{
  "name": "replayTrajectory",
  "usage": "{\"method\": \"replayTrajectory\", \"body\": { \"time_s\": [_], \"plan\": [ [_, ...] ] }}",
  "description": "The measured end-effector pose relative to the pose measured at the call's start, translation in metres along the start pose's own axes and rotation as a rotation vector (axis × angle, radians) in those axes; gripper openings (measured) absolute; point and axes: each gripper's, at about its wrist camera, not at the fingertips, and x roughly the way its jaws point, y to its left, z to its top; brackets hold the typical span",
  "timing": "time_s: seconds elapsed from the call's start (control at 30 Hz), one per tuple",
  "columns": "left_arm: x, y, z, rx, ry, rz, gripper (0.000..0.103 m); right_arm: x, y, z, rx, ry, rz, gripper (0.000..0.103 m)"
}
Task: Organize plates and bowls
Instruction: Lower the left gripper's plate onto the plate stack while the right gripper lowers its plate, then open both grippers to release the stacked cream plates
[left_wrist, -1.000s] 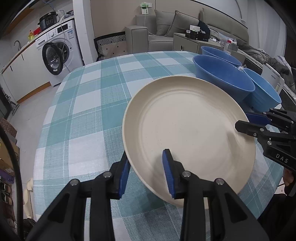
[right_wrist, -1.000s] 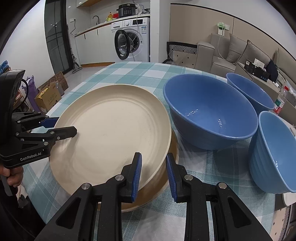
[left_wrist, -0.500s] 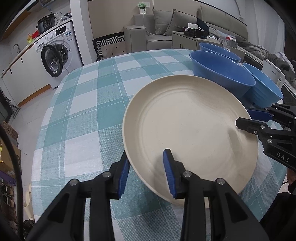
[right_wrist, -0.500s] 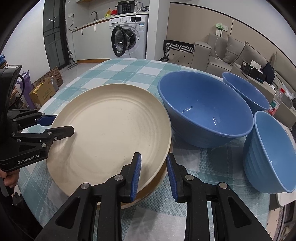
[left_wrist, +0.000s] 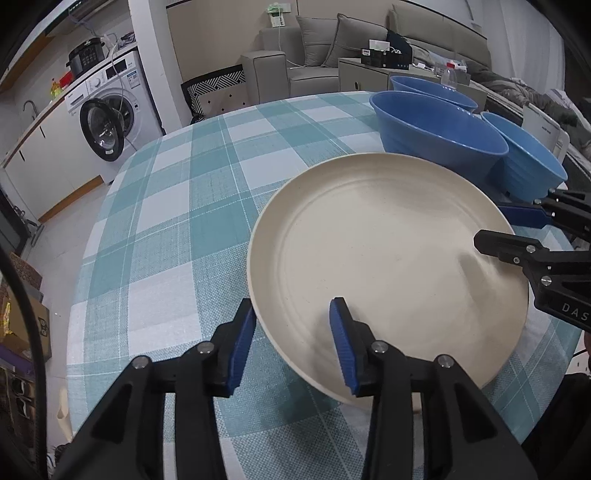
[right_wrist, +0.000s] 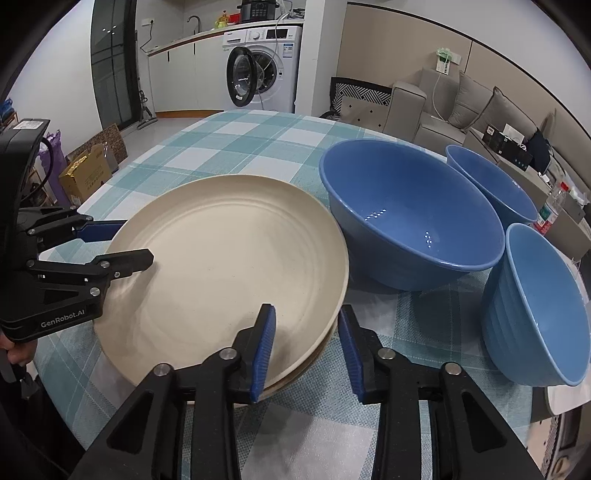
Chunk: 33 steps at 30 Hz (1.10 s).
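both tongs angle down at opposite rims of cream plate (left_wrist: 388, 258), which sits on a second plate (right_wrist: 317, 350) near the table's (left_wrist: 166, 221) front edge, beside three blue bowls (right_wrist: 410, 221). left gripper (left_wrist: 293, 345) and right gripper (right_wrist: 306, 343) jaws opening, rim between pads, grip loosened versus a second ago.

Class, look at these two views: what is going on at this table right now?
A person holds a gripper in each hand at opposite edges of a cream plate that sits on another plate on the checked tablecloth. The left gripper and right gripper each straddle the rim, and their jaws are opening, so the plate appears just set down and is being let go. Three blue bowls stand beside it: a large bowl, a far bowl and a near bowl, not yet stacked.
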Motion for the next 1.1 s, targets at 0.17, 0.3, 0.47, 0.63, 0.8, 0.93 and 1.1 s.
{"method": "replayTrajectory", "body": {
  "time_s": [0.17,0.3,0.47,0.63,0.8,0.93,1.1],
  "plan": [
    [0.000,-0.002,-0.001,0.018,0.004,0.010,0.043,0.002,0.003,-0.002,-0.024,0.015,-0.014,0.038],
    [0.003,-0.004,-0.002,0.036,0.022,0.006,0.046,0.003,0.004,-0.004,-0.040,0.022,-0.011,0.042],
    [0.003,-0.001,-0.002,0.028,0.031,0.001,0.051,0.005,0.005,-0.006,-0.056,0.030,-0.009,0.047],
    [0.004,0.003,-0.002,0.019,0.037,0.001,0.056,0.007,0.006,-0.007,-0.071,0.039,-0.004,0.048],
    [0.004,0.004,-0.002,0.015,0.042,-0.001,0.056,0.008,0.007,-0.007,-0.075,0.040,0.003,0.050],
    [0.001,0.006,0.000,-0.004,0.043,-0.030,0.057,0.002,0.005,-0.006,-0.064,0.019,0.020,0.080],
    [-0.011,0.010,0.004,-0.025,0.009,-0.073,0.065,-0.008,0.001,-0.002,-0.042,-0.011,0.028,0.091]
  ]
}}
